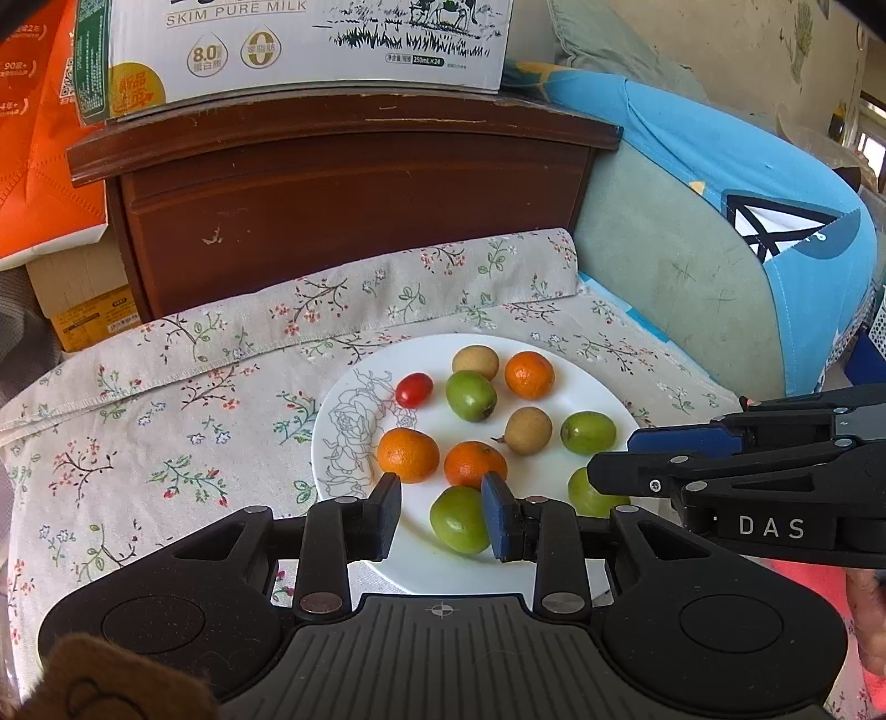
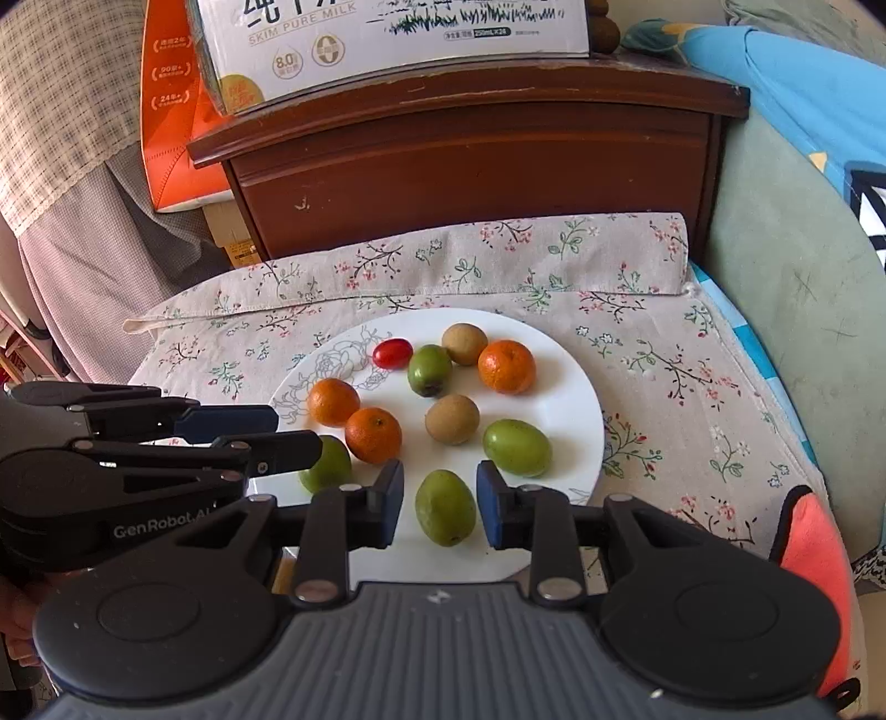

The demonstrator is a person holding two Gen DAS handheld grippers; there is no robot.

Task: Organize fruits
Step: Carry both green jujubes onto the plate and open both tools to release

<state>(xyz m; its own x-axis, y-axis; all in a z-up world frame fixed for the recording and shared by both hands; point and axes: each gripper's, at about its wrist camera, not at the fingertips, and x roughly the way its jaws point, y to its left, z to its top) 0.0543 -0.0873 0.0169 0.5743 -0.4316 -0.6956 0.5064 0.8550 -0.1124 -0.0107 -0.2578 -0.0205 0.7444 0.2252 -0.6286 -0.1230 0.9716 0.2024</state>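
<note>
A white plate [image 1: 576, 382] with a drawn rose lies on a flowered cloth. It holds three small oranges [image 1: 408, 454], several green fruits, two tan round fruits [image 1: 529, 430] and a red cherry tomato [image 1: 413, 389]. My left gripper [image 1: 443, 498] is open over the plate's near edge. A green fruit [image 1: 458, 520] sits between its fingers, against the blue pad and apart from the black one. My right gripper [image 2: 440, 487] is open too, with another green fruit [image 2: 446, 507] lying loose between its fingers. Each gripper shows side-on in the other's view.
A dark wooden cabinet [image 1: 354, 210] stands behind the cloth with a milk carton box [image 1: 310, 44] on top. An orange box [image 1: 39, 138] is at the left. A blue and green cushion [image 1: 720, 232] rises at the right, close to the plate.
</note>
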